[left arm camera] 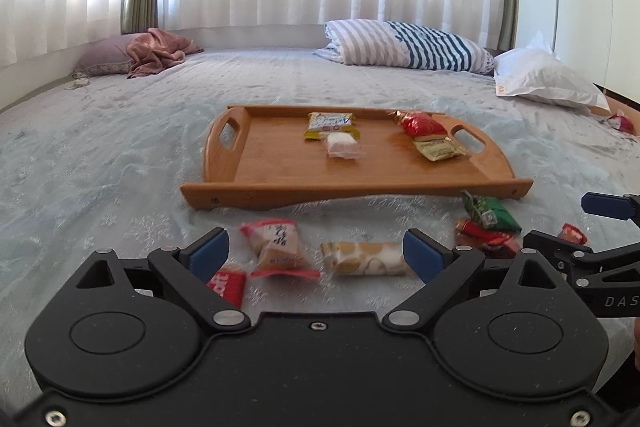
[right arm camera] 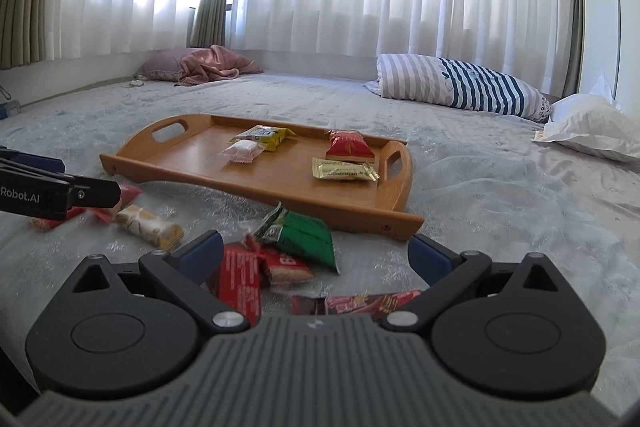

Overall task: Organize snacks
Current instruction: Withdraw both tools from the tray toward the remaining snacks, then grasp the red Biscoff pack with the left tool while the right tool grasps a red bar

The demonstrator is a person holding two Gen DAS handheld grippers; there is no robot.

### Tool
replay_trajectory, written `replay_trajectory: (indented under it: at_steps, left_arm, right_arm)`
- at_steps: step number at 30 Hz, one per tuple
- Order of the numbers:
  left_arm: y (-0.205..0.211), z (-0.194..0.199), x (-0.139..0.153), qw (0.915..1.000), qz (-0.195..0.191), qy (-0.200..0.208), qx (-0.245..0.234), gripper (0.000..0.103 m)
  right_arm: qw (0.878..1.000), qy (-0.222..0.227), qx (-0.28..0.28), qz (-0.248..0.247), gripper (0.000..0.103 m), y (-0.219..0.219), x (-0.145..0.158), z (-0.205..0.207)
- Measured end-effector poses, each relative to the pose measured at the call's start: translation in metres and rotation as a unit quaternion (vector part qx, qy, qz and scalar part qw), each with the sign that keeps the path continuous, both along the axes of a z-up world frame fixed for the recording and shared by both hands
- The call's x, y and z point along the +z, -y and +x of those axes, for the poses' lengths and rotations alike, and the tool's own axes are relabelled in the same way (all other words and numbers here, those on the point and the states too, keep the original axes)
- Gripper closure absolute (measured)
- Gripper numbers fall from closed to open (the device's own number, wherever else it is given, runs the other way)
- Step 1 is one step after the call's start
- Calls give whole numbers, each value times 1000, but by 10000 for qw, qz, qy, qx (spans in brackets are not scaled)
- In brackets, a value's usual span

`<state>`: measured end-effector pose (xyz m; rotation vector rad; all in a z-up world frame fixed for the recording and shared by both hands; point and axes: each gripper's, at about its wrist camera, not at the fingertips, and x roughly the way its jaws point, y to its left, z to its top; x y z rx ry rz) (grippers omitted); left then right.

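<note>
Wooden tray (left arm camera: 280, 167) lies on the bed (left arm camera: 100, 167), long axis crosswise, carrying four snacks. Left gripper (left arm camera: 316, 255) jaws wide, empty, over a cream wafer bar (left arm camera: 366, 259) lying crosswise. Right gripper (right arm camera: 316, 259) likewise wide, empty, above a green packet (right arm camera: 304, 235).

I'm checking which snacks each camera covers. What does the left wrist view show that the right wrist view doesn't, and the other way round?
Only the left wrist view shows the small red packet at the far right and a pink-edged biscuit packet in full.

Only the right wrist view shows the long dark red wrapper lying just before the right gripper.

Both show the wooden tray holding four snacks, the green packet, the cream spotted bar and the striped pillow. Both grippers are open.
</note>
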<state>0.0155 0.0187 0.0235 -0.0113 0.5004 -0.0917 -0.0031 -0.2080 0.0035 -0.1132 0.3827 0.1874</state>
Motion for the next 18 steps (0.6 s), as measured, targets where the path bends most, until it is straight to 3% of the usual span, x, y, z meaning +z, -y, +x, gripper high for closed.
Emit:
replay_trajectory:
  at_steps: [11, 15, 18]
  left_arm:
    - [-22, -14, -17, 9989, 76, -102, 457, 11]
    - [-30, -15, -22, 9985, 73, -180, 513, 20]
    - [-33, -14, -24, 9983, 55, -246, 527, 27]
  right_arm:
    - [9999, -94, -53, 18, 0, -7, -14, -23]
    - [9996, -101, 13, 281, 1, -5, -16, -31]
    - [9989, -107, 147, 431, 8, -6, -13, -35]
